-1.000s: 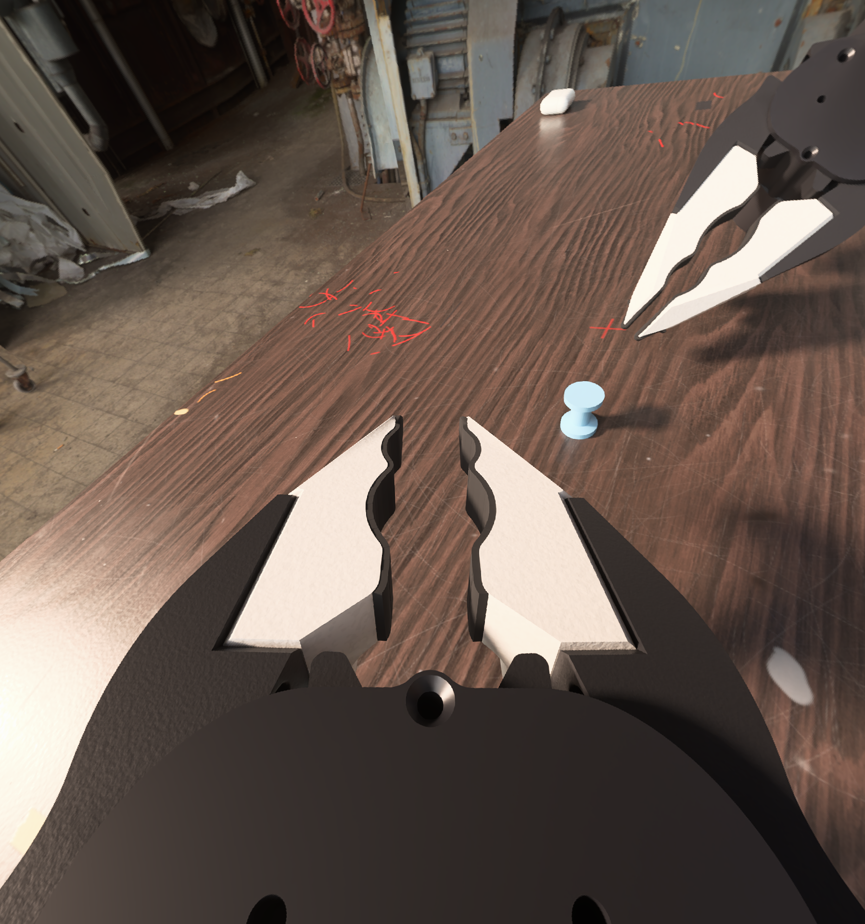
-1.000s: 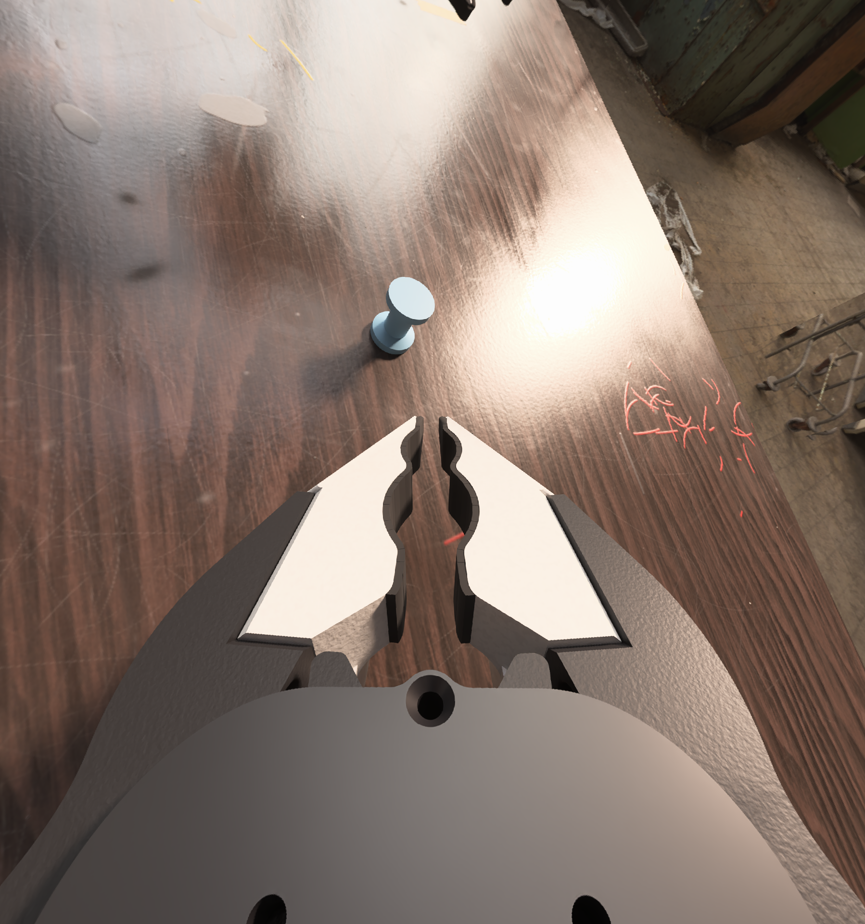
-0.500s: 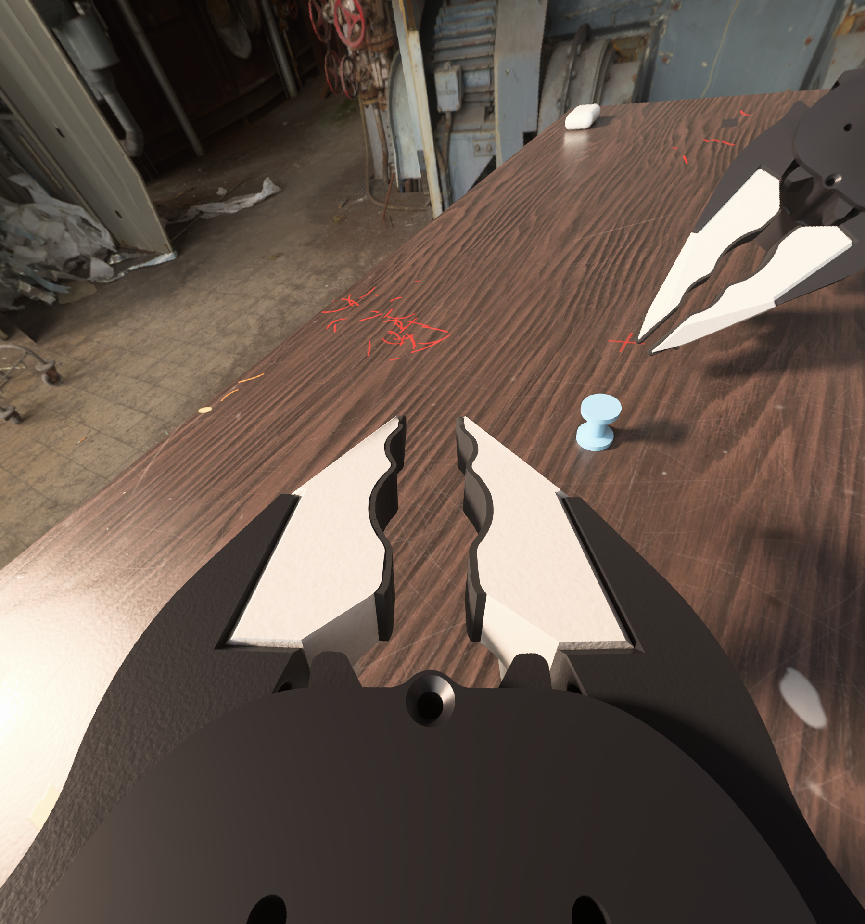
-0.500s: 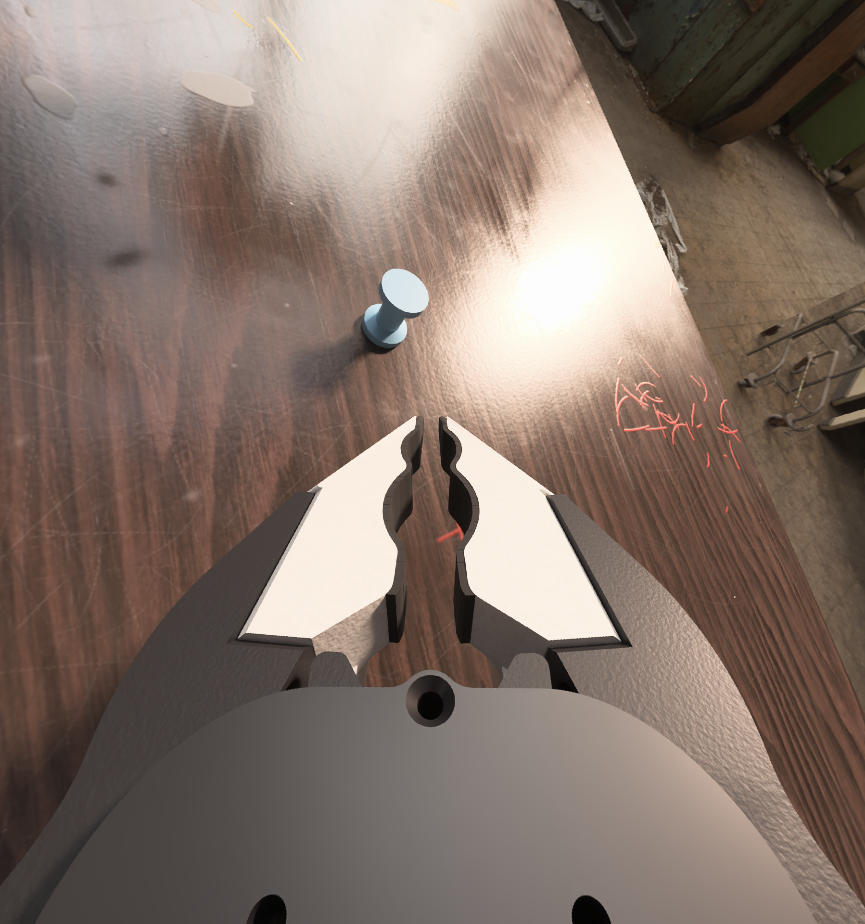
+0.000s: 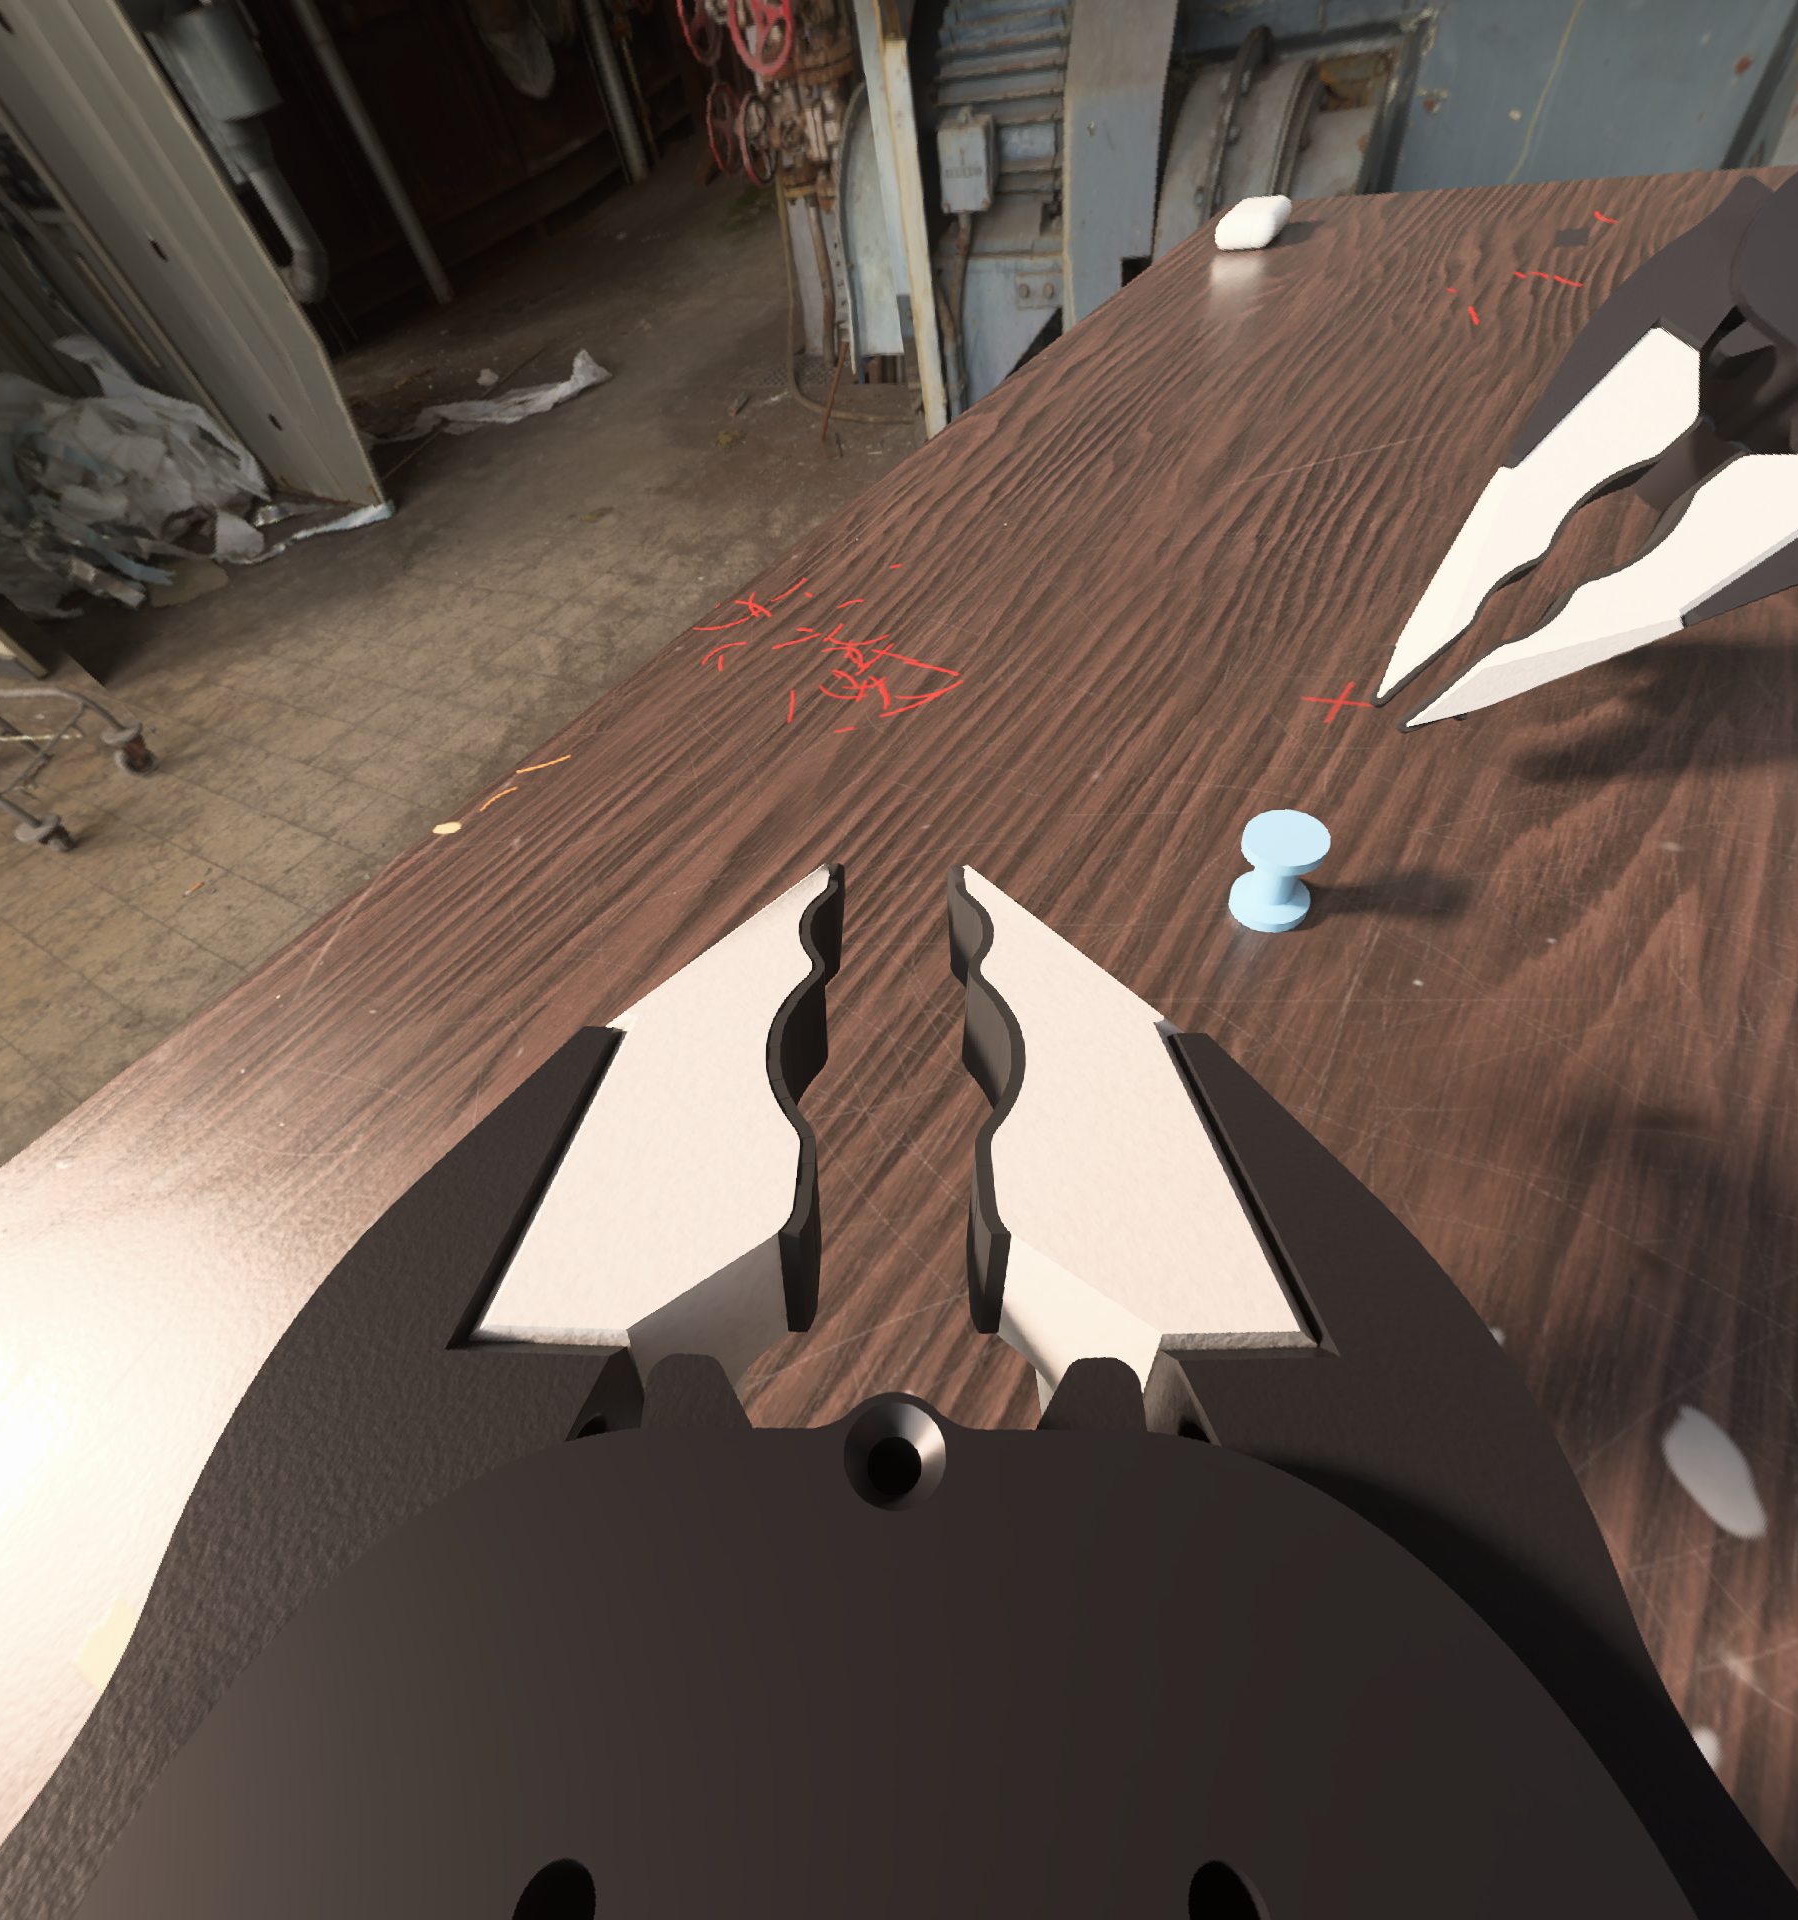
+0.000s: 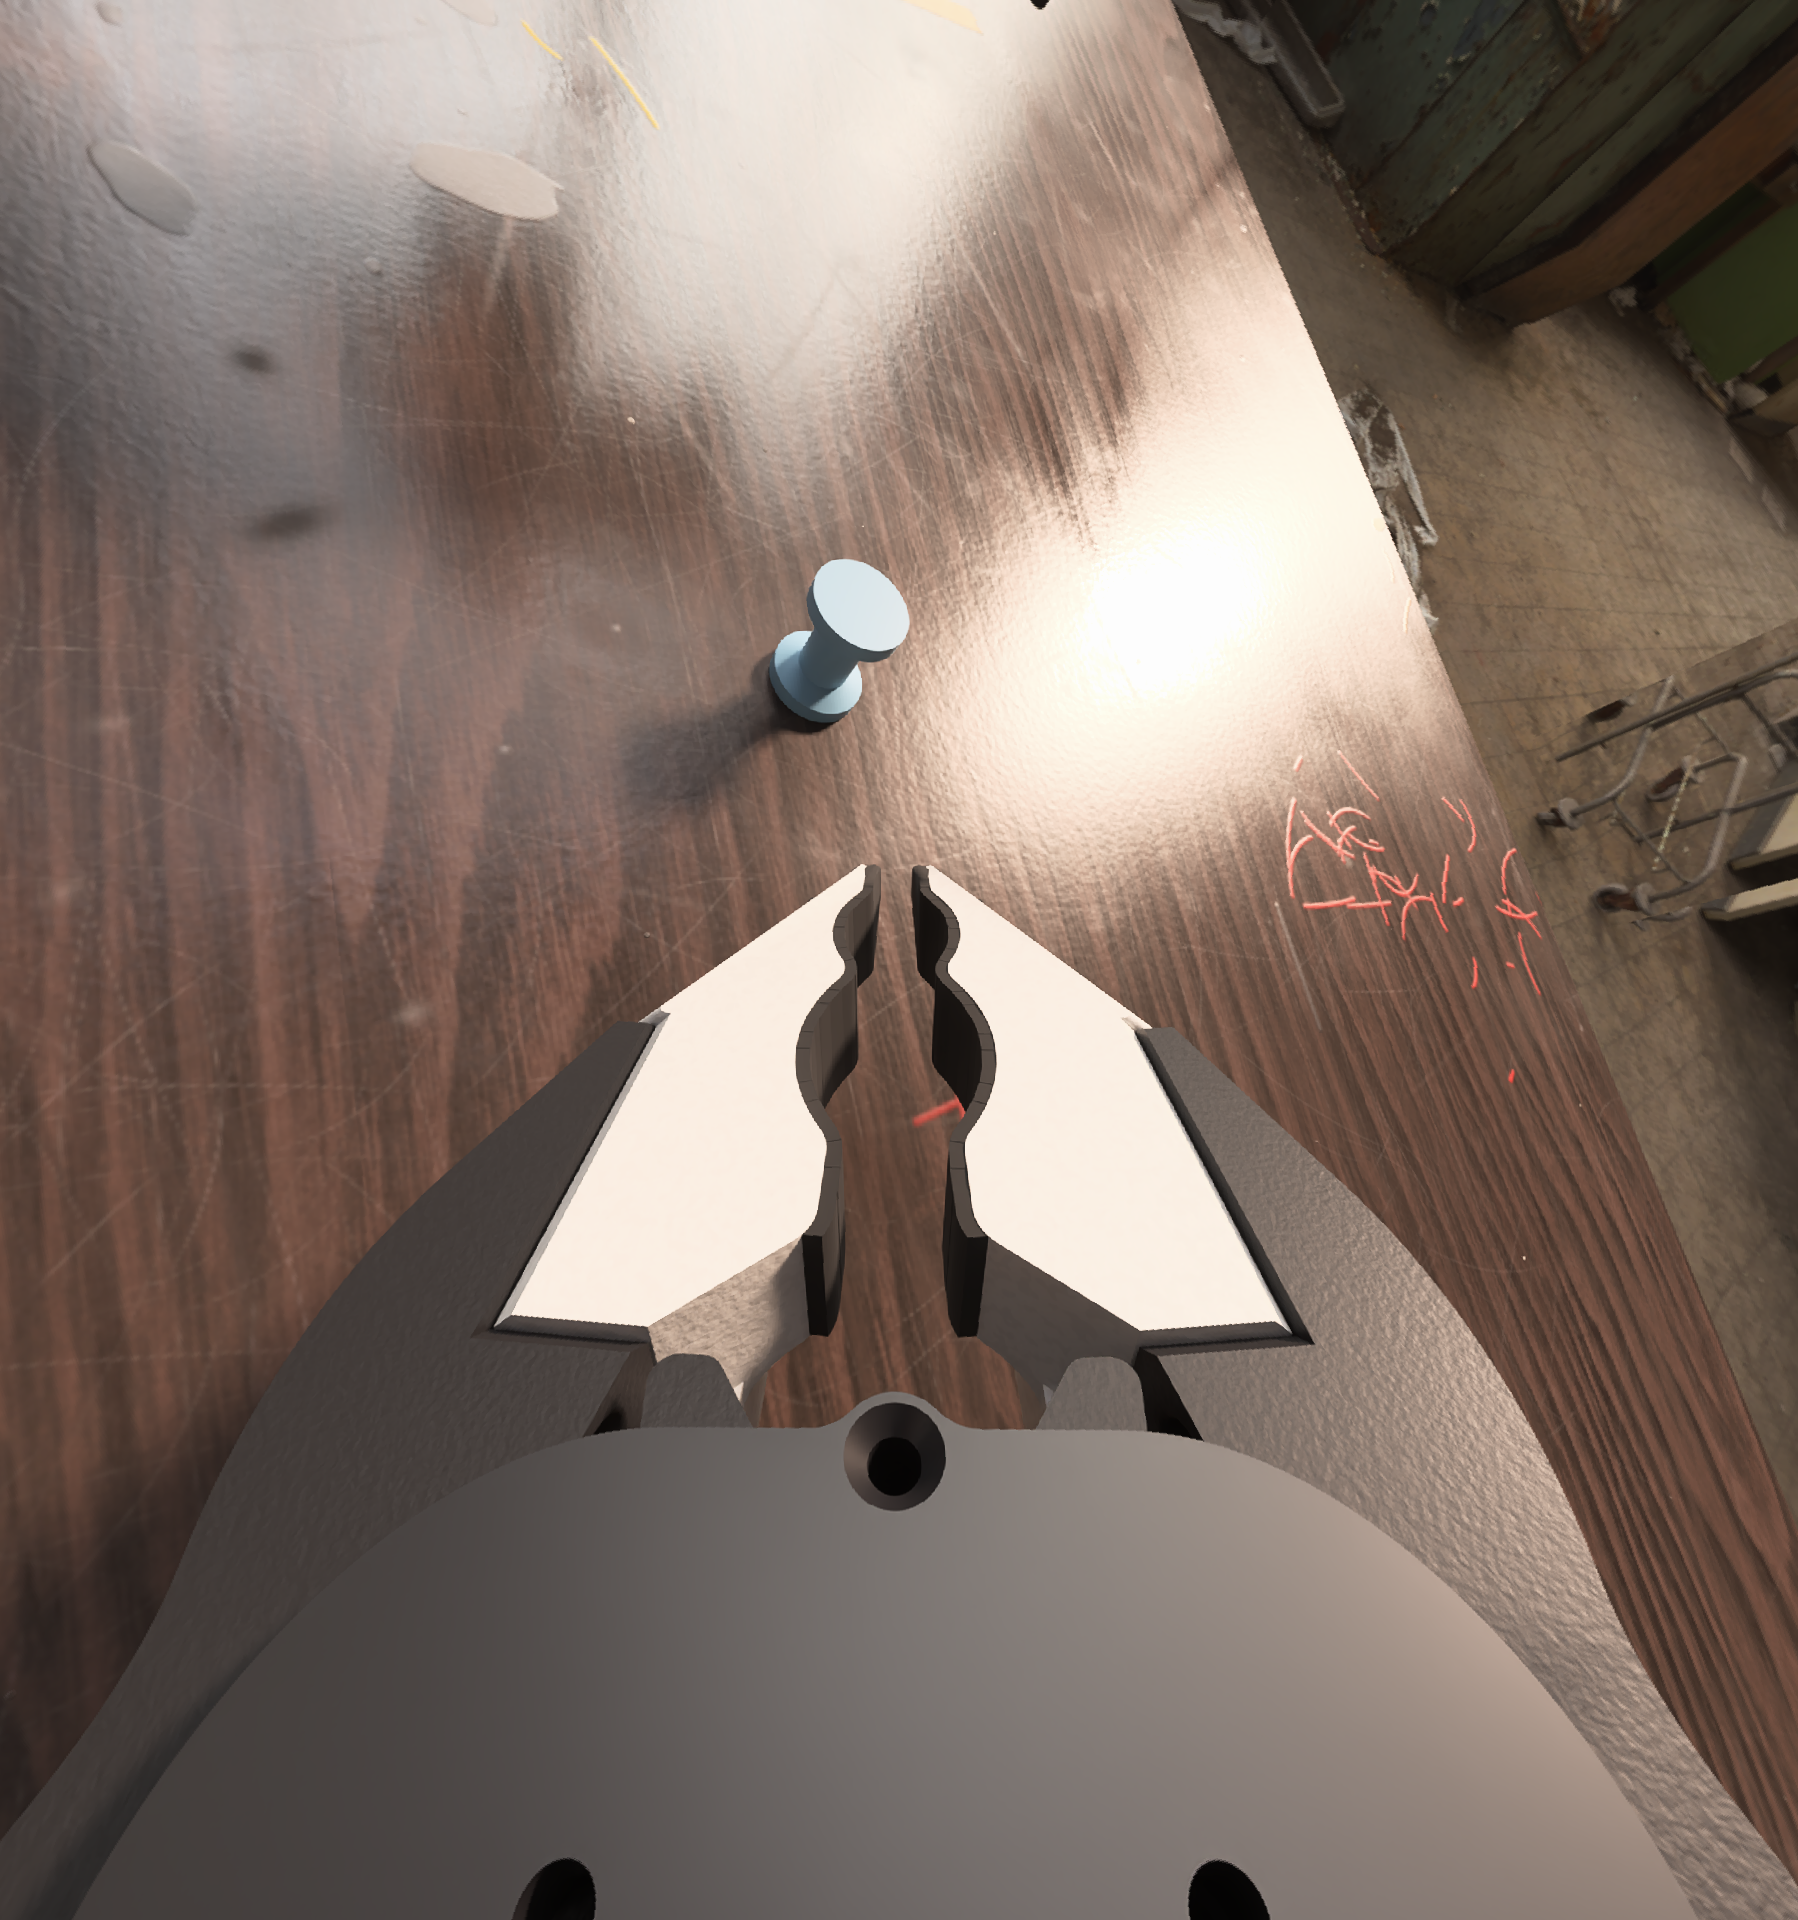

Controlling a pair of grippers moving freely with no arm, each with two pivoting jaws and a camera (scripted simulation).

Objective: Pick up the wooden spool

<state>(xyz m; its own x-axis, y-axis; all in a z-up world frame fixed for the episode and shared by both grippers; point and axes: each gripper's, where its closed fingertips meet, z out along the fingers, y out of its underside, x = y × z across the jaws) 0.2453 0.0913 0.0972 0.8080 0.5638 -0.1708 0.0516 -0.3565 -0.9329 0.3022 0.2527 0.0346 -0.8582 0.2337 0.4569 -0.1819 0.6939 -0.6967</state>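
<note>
The spool (image 5: 1277, 873) is small and light blue and stands upright on the dark wooden table (image 5: 1082, 520). My left gripper (image 5: 900, 883) is open and empty, with the spool ahead and to its right, a short way off. My right gripper (image 6: 895, 878) is nearly closed, with a thin slit between its tips and nothing in it. The spool (image 6: 835, 644) stands just ahead of it, slightly left. The right gripper also shows in the left wrist view (image 5: 1396, 712), with its tips low over the table beyond the spool.
A white block (image 5: 1251, 221) lies at the table's far edge. Red scribbles (image 5: 843, 665) mark the wood near the left edge, and they also show in the right wrist view (image 6: 1394, 873). Pale flat patches (image 6: 484, 179) lie on the table. The floor drops away beyond the edge (image 6: 1497, 727).
The left wrist view has swung a little left and up, so the spool and the right gripper sit farther right in it. The right gripper has barely moved. Both jaw gaps are unchanged.
</note>
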